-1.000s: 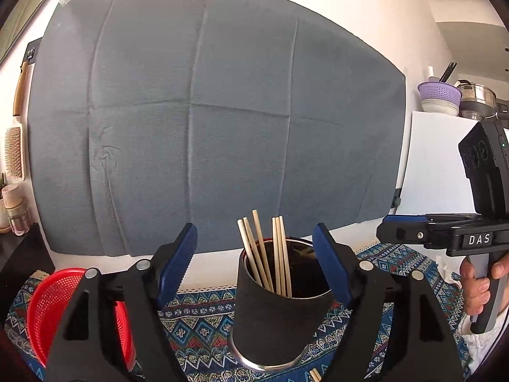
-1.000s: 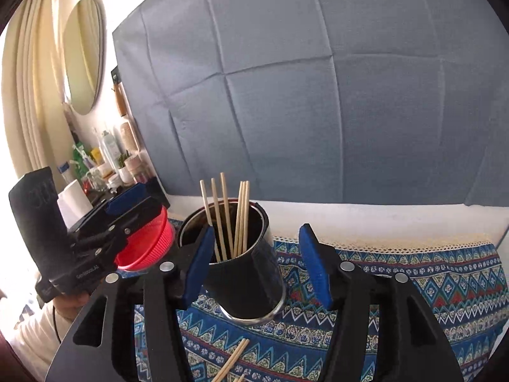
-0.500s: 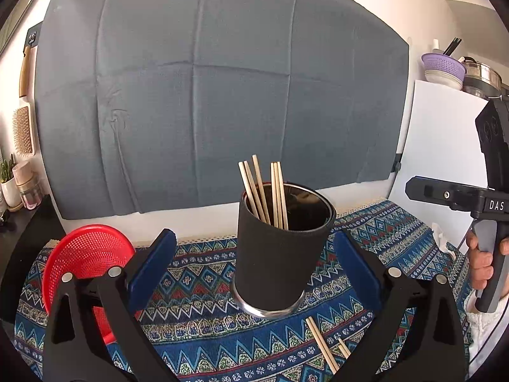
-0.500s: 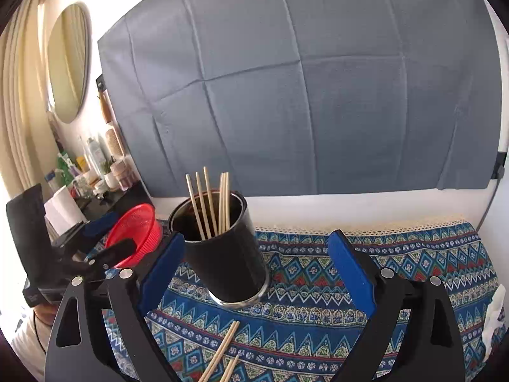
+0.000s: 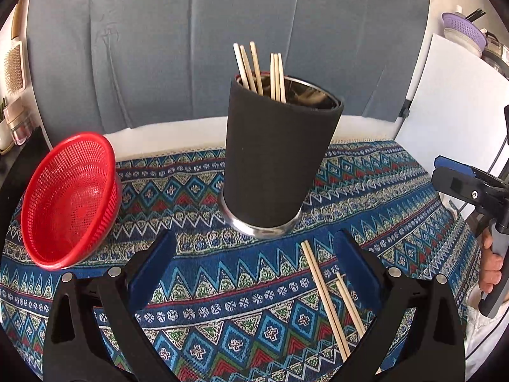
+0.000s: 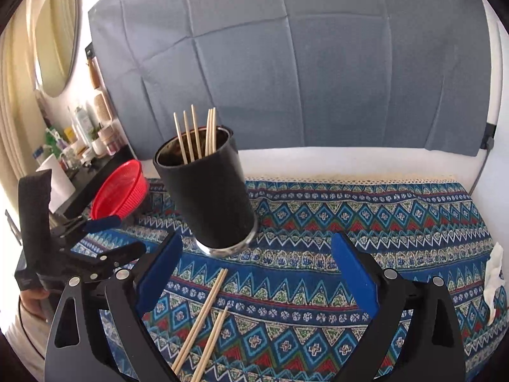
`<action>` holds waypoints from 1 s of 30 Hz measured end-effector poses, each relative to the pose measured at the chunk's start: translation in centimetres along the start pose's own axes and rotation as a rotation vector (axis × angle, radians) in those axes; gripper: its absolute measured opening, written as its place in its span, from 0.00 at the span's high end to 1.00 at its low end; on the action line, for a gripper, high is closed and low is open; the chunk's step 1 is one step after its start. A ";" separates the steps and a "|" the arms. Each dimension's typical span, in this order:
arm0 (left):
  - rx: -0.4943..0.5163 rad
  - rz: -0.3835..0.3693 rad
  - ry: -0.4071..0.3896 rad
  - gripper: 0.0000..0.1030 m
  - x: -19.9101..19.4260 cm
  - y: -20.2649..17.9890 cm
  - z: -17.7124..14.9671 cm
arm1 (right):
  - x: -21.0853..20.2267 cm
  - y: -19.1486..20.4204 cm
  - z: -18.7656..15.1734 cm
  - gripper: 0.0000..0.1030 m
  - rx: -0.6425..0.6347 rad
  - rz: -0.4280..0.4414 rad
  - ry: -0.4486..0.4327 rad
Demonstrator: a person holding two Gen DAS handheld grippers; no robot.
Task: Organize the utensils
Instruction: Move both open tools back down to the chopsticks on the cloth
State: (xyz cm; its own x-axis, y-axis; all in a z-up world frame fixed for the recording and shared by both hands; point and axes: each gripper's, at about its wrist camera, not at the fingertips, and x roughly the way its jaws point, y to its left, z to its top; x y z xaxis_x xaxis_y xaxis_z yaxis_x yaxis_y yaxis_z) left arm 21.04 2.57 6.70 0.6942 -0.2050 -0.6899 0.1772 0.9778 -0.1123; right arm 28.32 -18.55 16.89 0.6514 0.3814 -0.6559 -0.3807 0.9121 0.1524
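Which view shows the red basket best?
The left wrist view: the red basket is large and unobstructed, tilted with its mesh interior facing the camera. The right wrist view shows it small and far off, partly hidden by the left gripper.

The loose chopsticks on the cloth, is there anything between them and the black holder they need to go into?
Nothing visible. The loose chopsticks lie on the patterned cloth just in front of the black holder, with only bare cloth between. Both the left gripper and right gripper are open and empty above them.
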 end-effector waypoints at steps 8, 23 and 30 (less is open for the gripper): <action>0.023 0.014 0.189 0.06 3.6 -1.2 -2.7 | 3.2 0.4 -4.3 0.13 -0.050 0.006 0.176; 0.123 0.024 0.299 0.06 5.9 -4.1 -4.6 | 6.2 0.4 -10.4 0.12 -0.059 0.043 0.378; 0.128 0.050 0.337 0.06 7.1 -4.3 -5.0 | 6.5 1.5 -11.7 0.12 -0.070 0.043 0.401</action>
State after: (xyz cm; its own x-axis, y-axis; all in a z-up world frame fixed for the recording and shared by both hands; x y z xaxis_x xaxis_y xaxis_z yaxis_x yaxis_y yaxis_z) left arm 21.71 -2.84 -1.33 0.4389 -0.1105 -0.8917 0.2499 0.9683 0.0031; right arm 24.33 -16.42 4.24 0.3316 0.3179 -0.8882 -0.4551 0.8786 0.1446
